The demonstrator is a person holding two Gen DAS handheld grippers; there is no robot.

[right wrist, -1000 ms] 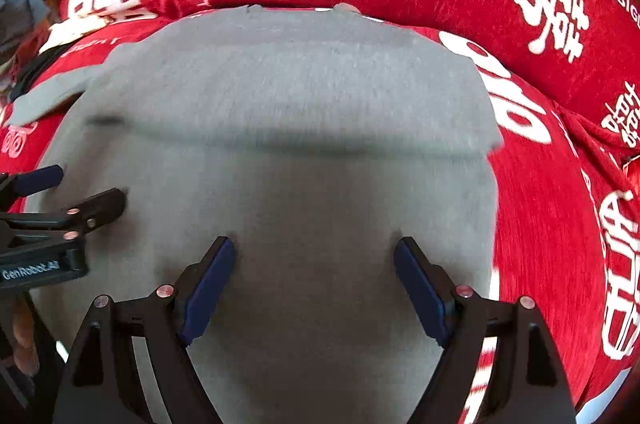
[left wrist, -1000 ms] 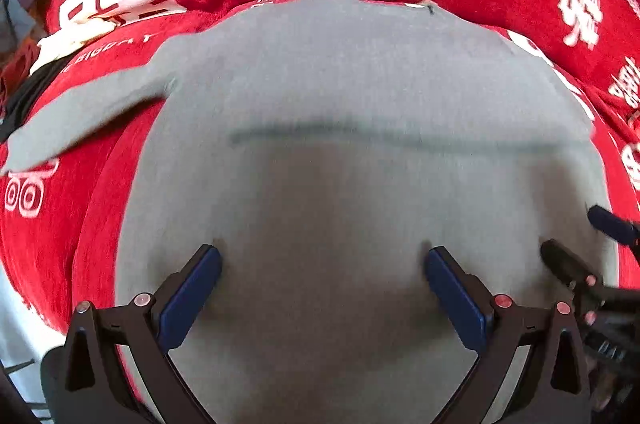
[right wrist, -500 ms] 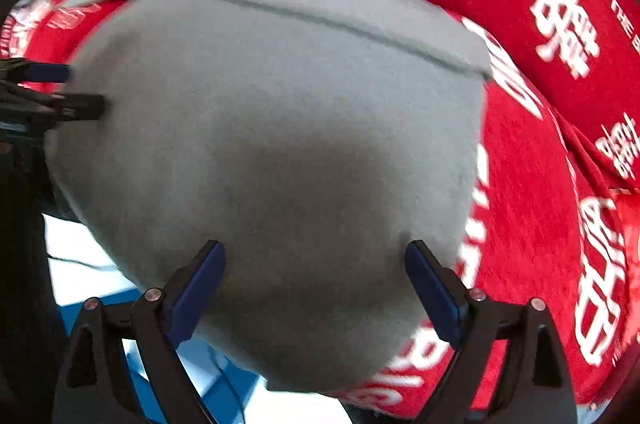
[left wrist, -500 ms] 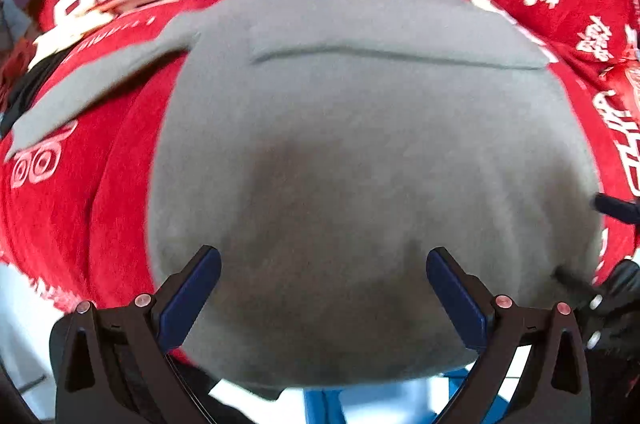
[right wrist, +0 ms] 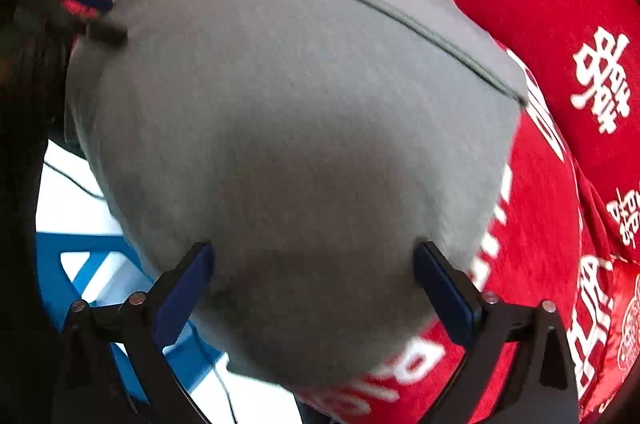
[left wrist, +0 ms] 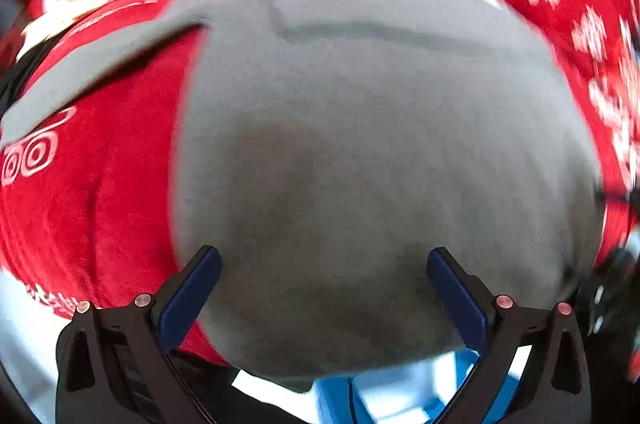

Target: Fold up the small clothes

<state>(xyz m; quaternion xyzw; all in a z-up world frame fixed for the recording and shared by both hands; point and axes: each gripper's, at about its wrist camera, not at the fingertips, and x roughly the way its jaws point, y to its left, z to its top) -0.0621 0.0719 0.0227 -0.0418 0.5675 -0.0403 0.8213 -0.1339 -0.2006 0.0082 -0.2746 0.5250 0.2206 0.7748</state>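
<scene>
A grey long-sleeved top point(left wrist: 360, 143) lies on the red bedspread point(left wrist: 112, 203), its upper part folded over along a seam-like edge point(left wrist: 380, 31). One sleeve point(left wrist: 80, 75) sticks out to the left. My left gripper point(left wrist: 322, 254) hovers open above the top's near hem, with nothing between its fingers. In the right wrist view the same top point(right wrist: 300, 103) fills the middle. My right gripper point(right wrist: 313, 247) is above its near right part with its jaws opening wide and gripping nothing. The left gripper point(right wrist: 104, 15) shows at the top's left edge.
The red bedspread point(right wrist: 540, 224) carries white characters and rises into a bulky roll behind the top. Past the near edge I see a blue frame point(right wrist: 80, 252), a pale floor and a thin dark cable point(right wrist: 72, 179).
Both grippers have drawn back toward the top's near hem, so the bed edge and floor now show. The right gripper has rolled and its jaws stand wider. The folded top lies still.
</scene>
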